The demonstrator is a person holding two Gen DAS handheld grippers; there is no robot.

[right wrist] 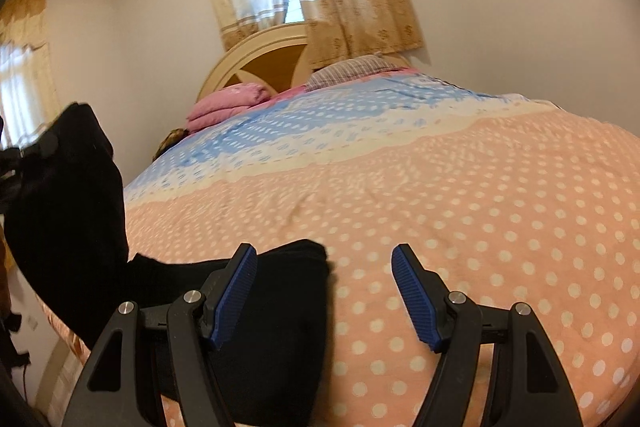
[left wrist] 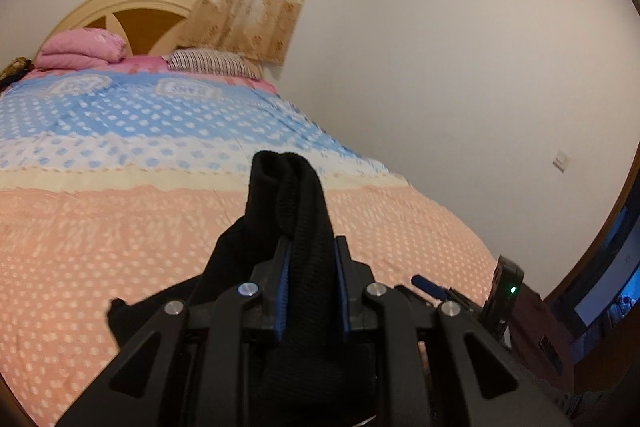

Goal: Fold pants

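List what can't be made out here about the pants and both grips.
- Pants: left wrist view, the left gripper and frame bottom hide everything below the clamped bunch.
- Pants' hanging part: right wrist view, cut off by the left edge.
- Fold state: near end runs under the open right gripper and off the bottom edge.
- Bedspread: pattern blurred.

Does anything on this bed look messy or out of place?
Only the black pants: one end bunches in the shut left gripper, the rest lies rumpled on the bedspread under the open right gripper.
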